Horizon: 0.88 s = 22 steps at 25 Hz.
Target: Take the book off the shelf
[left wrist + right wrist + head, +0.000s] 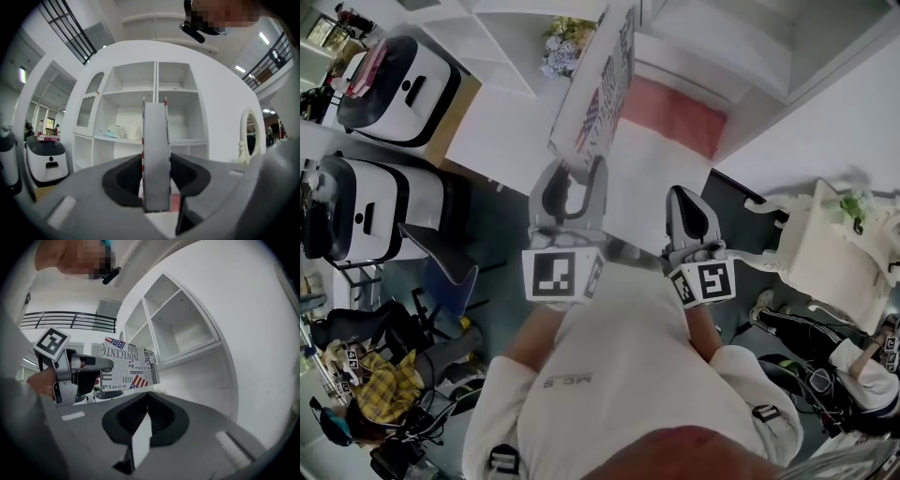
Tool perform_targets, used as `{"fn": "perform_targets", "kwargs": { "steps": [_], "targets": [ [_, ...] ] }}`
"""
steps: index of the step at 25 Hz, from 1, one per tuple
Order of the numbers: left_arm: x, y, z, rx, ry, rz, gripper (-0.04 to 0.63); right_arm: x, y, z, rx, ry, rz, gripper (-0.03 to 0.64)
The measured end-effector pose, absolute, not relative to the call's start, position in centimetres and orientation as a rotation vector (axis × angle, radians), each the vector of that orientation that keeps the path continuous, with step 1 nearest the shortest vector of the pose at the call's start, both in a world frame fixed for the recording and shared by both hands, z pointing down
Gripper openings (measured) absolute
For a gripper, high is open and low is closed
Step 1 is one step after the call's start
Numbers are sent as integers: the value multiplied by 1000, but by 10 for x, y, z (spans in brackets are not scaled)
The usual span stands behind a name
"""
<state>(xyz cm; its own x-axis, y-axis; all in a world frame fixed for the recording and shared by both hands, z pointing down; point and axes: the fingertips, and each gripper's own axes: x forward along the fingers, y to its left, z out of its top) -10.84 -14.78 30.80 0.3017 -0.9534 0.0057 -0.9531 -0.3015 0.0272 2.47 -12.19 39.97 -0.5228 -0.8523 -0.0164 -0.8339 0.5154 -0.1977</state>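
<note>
The book [600,89] has a newspaper-print cover with US flags. It is off the white shelf unit [511,37] and held in the air in front of it. My left gripper [570,192] is shut on the book's lower edge. In the left gripper view the book [155,154] stands edge-on between the jaws, which press on it from both sides, with the shelf unit [154,93] behind it. My right gripper [692,217] hangs to the right of the book, shut and holding nothing. The right gripper view shows the book [129,366] in the left gripper [101,364].
Two white rounded machines [403,80] [356,202] stand at the left. A bunch of flowers [562,47] sits on the shelf unit. A white ornate dresser [834,253] stands at the right. People sit at the lower left [366,394] and lower right [853,366].
</note>
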Motion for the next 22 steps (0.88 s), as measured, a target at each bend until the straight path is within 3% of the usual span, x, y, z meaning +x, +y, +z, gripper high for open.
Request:
{"fn": "perform_targets", "kwargs": {
  "steps": [22],
  "targets": [
    [-101, -153, 443, 2322, -1762, 263, 169, 36, -129, 427, -1539, 2742, -187, -2]
  ]
}}
